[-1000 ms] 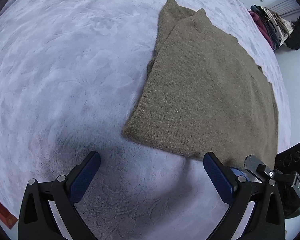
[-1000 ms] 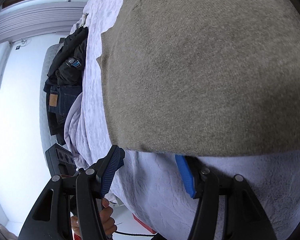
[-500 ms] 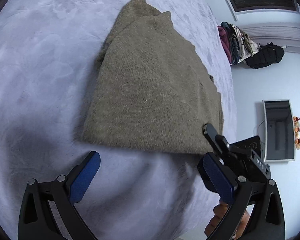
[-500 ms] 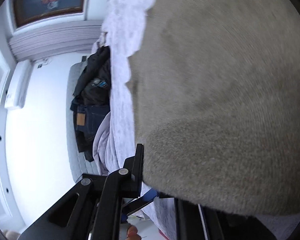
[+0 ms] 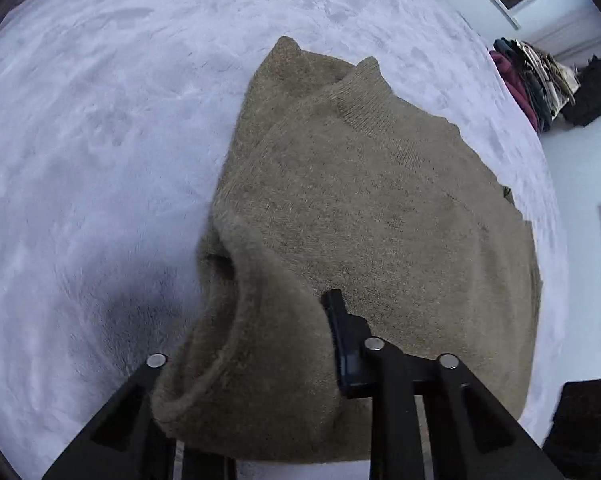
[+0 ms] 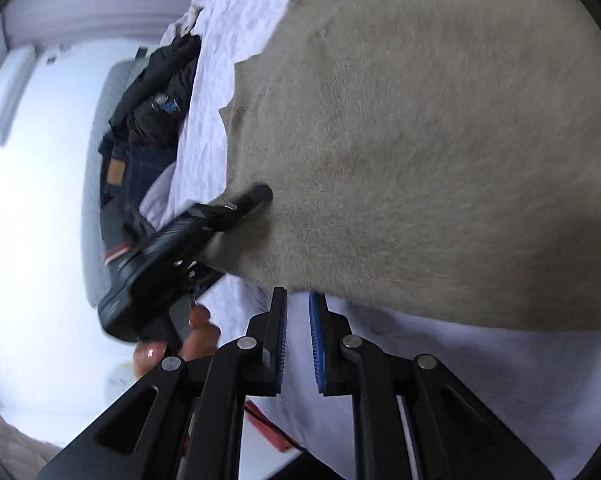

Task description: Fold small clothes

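An olive-brown knitted sweater (image 5: 380,208) lies folded on a pale lilac fleece blanket (image 5: 100,120). My left gripper (image 5: 276,344) is shut on the sweater's near hem, which bunches up between its fingers and hides the left pad. In the right wrist view the sweater (image 6: 420,120) fills the upper right. My right gripper (image 6: 298,340) has its blue pads nearly together just below the hem, and I cannot tell if cloth is pinched. The left gripper (image 6: 244,204) shows there too, clamped on the sweater's edge, with a hand (image 6: 180,340) on its handle.
A pile of dark and maroon clothes (image 5: 532,80) lies at the blanket's far right edge. In the right wrist view dark clothes and jeans (image 6: 148,120) lie on a grey seat beside the bed. A red object (image 6: 268,424) lies on the floor below.
My left gripper has moved forward and shut on the sweater's near hem, lifting it. My right gripper has narrowed its jaws and now sits just below the hem.
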The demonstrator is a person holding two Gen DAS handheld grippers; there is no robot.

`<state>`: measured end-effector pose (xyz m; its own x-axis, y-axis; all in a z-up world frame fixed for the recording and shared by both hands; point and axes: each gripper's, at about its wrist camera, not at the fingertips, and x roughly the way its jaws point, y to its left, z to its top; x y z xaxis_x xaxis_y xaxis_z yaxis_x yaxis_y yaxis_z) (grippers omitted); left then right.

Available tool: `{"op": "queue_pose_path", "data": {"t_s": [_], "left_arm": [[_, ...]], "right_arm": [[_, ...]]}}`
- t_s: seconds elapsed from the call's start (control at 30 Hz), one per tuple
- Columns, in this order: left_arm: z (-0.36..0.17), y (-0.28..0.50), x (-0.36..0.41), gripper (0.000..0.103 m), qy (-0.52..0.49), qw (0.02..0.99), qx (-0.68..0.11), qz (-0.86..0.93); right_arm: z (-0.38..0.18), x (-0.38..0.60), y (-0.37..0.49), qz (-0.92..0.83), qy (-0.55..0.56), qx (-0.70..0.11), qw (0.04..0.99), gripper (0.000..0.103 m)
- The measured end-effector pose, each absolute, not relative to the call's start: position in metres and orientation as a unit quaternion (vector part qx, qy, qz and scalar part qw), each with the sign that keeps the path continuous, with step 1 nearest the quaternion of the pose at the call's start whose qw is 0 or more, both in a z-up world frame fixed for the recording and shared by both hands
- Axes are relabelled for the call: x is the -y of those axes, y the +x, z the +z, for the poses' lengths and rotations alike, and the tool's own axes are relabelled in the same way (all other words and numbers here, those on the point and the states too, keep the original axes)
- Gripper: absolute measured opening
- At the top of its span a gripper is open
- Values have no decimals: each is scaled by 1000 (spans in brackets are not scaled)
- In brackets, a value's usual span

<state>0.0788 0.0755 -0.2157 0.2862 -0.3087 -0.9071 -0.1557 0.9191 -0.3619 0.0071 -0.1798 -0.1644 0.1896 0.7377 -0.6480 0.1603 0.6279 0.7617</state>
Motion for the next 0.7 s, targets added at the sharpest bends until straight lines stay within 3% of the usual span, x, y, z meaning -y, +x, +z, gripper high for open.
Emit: {"op": "queue_pose_path", "data": {"t_s": [0.07, 0.1, 0.17, 0.33, 0.47, 0.7], "left_arm": [[-205, 77, -60, 14, -116, 807, -577, -47], [-200, 74, -48, 14, -66, 822, -563, -48], [-192, 61, -22, 14, 47, 847, -527, -52], [-188, 42, 13, 14, 203, 861, -461, -66], [-187, 41, 20, 14, 236, 861, -445, -72], [-190, 42, 19, 14, 233, 865, -439, -72]], "right_arm": [[-141, 192, 12, 212, 330, -594, 702, 20], [-128, 196, 19, 210, 306, -591, 716, 43], [-107, 200, 40, 206, 264, -590, 735, 81], [-89, 174, 111, 248, 197, -607, 728, 81], [-101, 112, 169, 293, 161, -651, 682, 81], [-141, -5, 212, 305, -27, -737, 603, 81]]}}
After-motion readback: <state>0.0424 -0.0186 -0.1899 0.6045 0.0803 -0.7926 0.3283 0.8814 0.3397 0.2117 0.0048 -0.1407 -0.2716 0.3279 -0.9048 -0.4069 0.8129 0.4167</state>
